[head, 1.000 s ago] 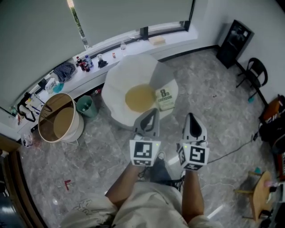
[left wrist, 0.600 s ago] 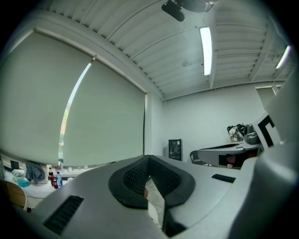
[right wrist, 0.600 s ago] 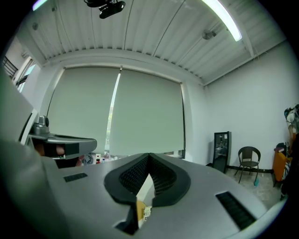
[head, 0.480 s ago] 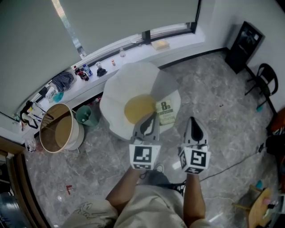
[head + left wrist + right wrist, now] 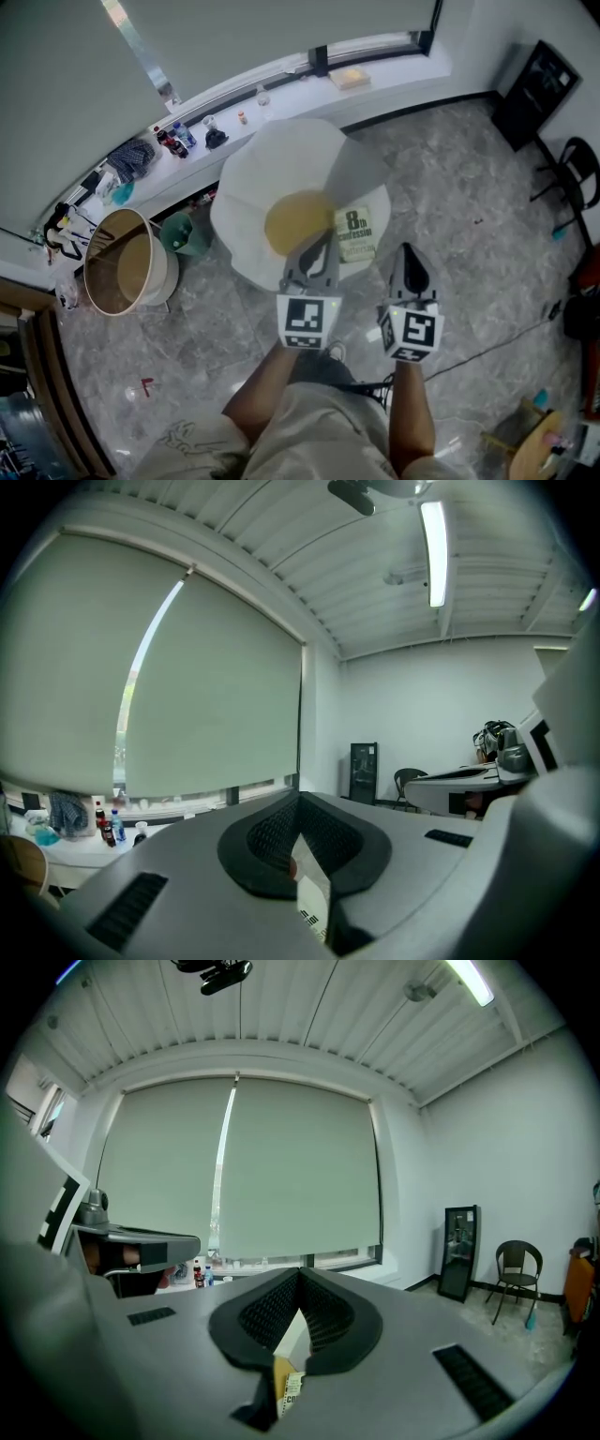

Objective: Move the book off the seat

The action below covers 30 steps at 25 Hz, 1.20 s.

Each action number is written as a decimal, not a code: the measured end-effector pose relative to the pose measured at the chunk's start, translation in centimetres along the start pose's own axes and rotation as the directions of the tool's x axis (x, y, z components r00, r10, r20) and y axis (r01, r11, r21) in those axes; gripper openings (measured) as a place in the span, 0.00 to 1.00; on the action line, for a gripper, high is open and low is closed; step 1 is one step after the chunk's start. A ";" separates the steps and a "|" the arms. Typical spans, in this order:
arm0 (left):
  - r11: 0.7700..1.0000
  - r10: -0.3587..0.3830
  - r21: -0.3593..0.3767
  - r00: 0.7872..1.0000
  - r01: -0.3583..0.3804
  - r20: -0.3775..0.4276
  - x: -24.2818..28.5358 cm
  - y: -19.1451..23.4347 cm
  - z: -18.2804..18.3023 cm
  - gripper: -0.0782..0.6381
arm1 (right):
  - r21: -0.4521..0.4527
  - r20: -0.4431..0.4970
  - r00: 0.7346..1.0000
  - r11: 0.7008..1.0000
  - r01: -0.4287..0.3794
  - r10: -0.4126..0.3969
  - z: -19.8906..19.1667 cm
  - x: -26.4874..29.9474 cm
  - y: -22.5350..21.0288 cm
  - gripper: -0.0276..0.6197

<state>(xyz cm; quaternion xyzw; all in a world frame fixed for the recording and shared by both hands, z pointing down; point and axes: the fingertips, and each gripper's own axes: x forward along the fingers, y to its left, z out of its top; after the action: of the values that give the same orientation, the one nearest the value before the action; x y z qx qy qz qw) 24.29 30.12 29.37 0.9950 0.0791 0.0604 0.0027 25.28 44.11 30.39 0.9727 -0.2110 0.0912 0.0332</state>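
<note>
A pale book (image 5: pixel 355 234) with dark print lies on the right side of a white egg-shaped seat (image 5: pixel 281 155), beside its yellow round cushion (image 5: pixel 298 221). My left gripper (image 5: pixel 319 240) is shut and empty, its tip over the seat's near edge just left of the book. My right gripper (image 5: pixel 409 256) is shut and empty too, hovering over the floor to the right of the seat. In the left gripper view a sliver of the book (image 5: pixel 314 904) shows through the notch below the closed jaws. In the right gripper view a strip of the book (image 5: pixel 291 1389) shows the same way.
A round wooden drum (image 5: pixel 128 263) and a green bin (image 5: pixel 187 235) stand left of the seat. A window ledge (image 5: pixel 281 89) with bottles and clutter runs behind. A black chair (image 5: pixel 574 178) and a black cabinet (image 5: pixel 541 89) are at the right. Marble floor (image 5: pixel 469 216) surrounds the seat.
The view has shifted slightly, so the seat and book sit a little closer to the grippers. Both grippers stay shut and side by side.
</note>
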 end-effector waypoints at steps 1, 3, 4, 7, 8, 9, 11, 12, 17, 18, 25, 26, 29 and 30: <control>1.000 -0.003 -0.003 1.000 0.003 -0.005 0.6 0.5 -0.3 0.11 | -0.005 -0.002 1.000 1.000 0.004 -0.004 -0.1 0.8 0.1 0.05; 1.000 -0.012 -0.006 1.000 0.012 -0.009 1.9 1.5 -0.7 0.11 | -0.009 -0.013 1.000 1.000 0.010 -0.010 -0.5 2.7 0.5 0.05; 1.000 -0.019 -0.005 1.000 0.019 -0.011 2.5 2.0 -0.8 0.11 | -0.007 -0.023 1.000 1.000 0.013 -0.013 -0.7 3.7 0.7 0.05; 0.999 -0.042 -0.018 0.999 0.041 -0.020 4.4 3.8 -1.6 0.11 | -0.036 -0.044 0.999 0.999 0.012 -0.014 -0.6 6.6 2.0 0.05; 0.999 -0.048 -0.023 0.999 0.047 -0.025 5.1 4.5 -1.9 0.11 | -0.056 -0.056 0.998 0.998 0.006 -0.009 -0.7 7.6 2.5 0.05; 0.998 -0.052 -0.027 0.998 0.051 -0.031 5.8 5.3 -2.3 0.11 | -0.075 -0.072 0.997 0.997 0.000 -0.005 -0.9 8.6 3.1 0.05; 0.998 -0.058 -0.036 0.997 0.057 -0.047 6.9 6.6 -3.1 0.11 | -0.098 -0.099 0.995 0.995 -0.002 -0.008 -1.5 10.5 3.8 0.05; 0.997 -0.062 -0.042 0.996 0.060 -0.056 7.5 7.0 -3.6 0.11 | -0.103 -0.105 0.994 0.995 0.002 -0.013 -1.8 11.3 3.8 0.05; 0.996 -0.071 -0.058 0.991 0.065 -0.114 10.6 8.4 -6.9 0.11 | -0.110 -0.153 0.988 0.994 0.012 -0.029 -4.6 14.8 3.3 0.05; 0.996 -0.071 -0.060 0.989 0.063 -0.127 11.2 8.6 -7.7 0.11 | -0.105 -0.172 0.985 0.994 0.007 -0.025 -5.5 15.5 3.2 0.05; 0.989 -0.064 -0.146 0.970 0.030 -0.234 17.0 8.2 -15.7 0.11 | -0.069 -0.299 0.954 0.997 -0.029 0.007 -13.6 20.5 -0.1 0.05; 0.989 -0.057 -0.149 0.965 0.019 -0.257 17.7 8.2 -17.0 0.11 | -0.072 -0.311 0.950 0.997 -0.041 0.017 -14.7 21.4 -0.5 0.05; 0.987 -0.031 -0.160 0.947 -0.022 -0.320 20.0 7.9 -21.4 0.11 | -0.064 -0.389 0.919 0.993 -0.099 0.066 -19.3 23.6 -1.4 0.05; 0.986 -0.024 -0.162 0.938 -0.034 -0.345 20.7 7.8 -23.1 0.11 | -0.055 -0.416 0.905 0.991 -0.119 0.086 -21.0 24.4 -1.6 0.05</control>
<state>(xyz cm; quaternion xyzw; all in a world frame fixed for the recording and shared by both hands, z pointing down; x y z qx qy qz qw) 43.07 25.61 54.89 0.9654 0.0706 0.2407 0.0713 44.34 37.91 55.64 0.9169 -0.2534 0.2879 0.1107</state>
